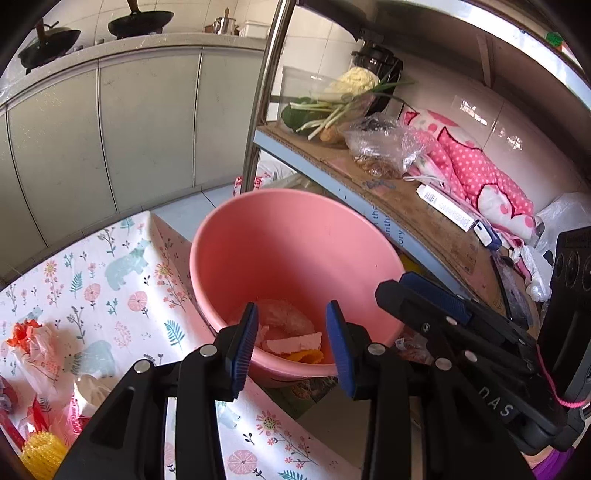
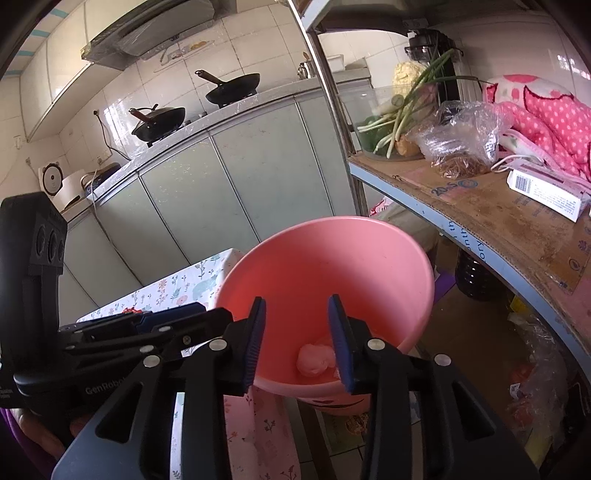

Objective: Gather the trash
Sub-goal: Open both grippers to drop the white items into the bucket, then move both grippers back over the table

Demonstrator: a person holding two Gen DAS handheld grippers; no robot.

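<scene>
Kitchen cabinets and two black woks (image 1: 140, 23) fill the background from ten to twelve o'clock, above a table under a floral cloth (image 1: 122, 284).

Going left to right in the left wrist view: at eight o'clock, crumpled wrappers (image 1: 35, 343) and a yellow mesh scrubber (image 1: 40, 456) lie on the cloth, so by my reading collection is unfinished. At centre stands the pink bin (image 1: 295, 236), already holding a wad of tissue, flat scraps and something yellow at its bottom. The left gripper (image 1: 291, 345) hovers over the bin's near rim, fingers apart and holding nothing. The right gripper (image 2: 297, 341) does likewise, empty and spread.

At three o'clock, the shelf's cardboard liner (image 2: 491, 206) shows partial print, "20" and fragments like "th", not fully legible. A white box (image 2: 546, 192) carries a barcode. "GenRobo" is readable on the left gripper's body.
</scene>
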